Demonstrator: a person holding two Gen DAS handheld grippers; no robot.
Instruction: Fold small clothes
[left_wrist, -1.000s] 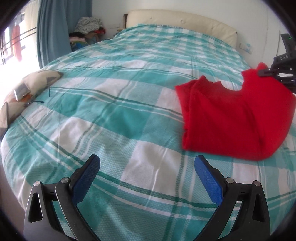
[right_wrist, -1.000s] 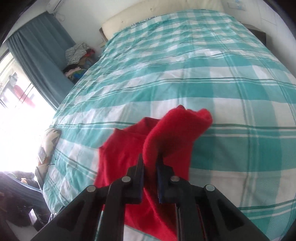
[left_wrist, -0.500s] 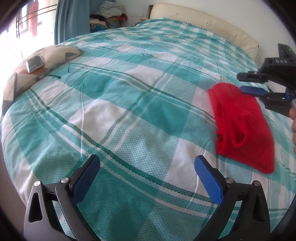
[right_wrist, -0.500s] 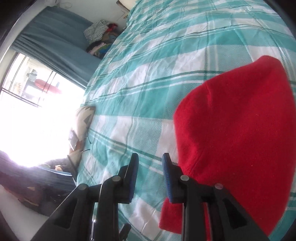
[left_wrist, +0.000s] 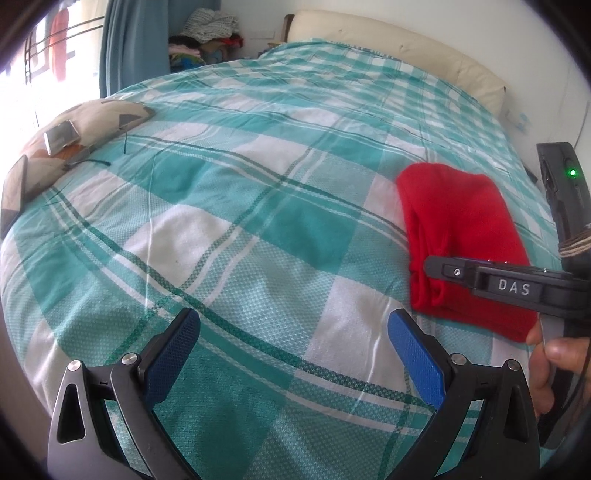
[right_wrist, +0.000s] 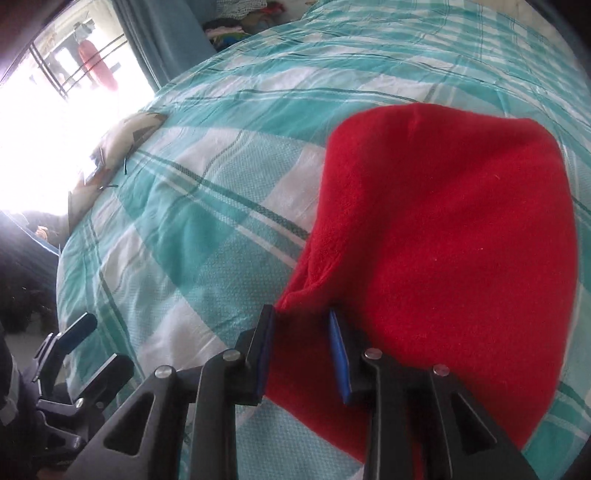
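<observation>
A small red garment (left_wrist: 458, 229) lies folded in a narrow stack on the teal checked bedspread (left_wrist: 258, 229), at the right in the left wrist view. It fills the right half of the right wrist view (right_wrist: 443, 236). My left gripper (left_wrist: 293, 341) is wide open and empty, above bare bedspread to the left of the garment. My right gripper (right_wrist: 301, 332) is partly open, its fingers standing either side of the garment's near left edge, not clamped. It also shows in the left wrist view (left_wrist: 436, 266), over the garment.
A patterned cushion (left_wrist: 85, 125) with a phone (left_wrist: 61, 136) on it lies at the bed's left edge. A cream headboard (left_wrist: 399, 48) is at the far end. A blue curtain (left_wrist: 133, 44) and a clothes pile (left_wrist: 207, 37) stand beyond the bed.
My right gripper carried a lifted part of the red garment over, opened and let it go. The garment now lies as a narrower folded stack. My left gripper stayed open.
</observation>
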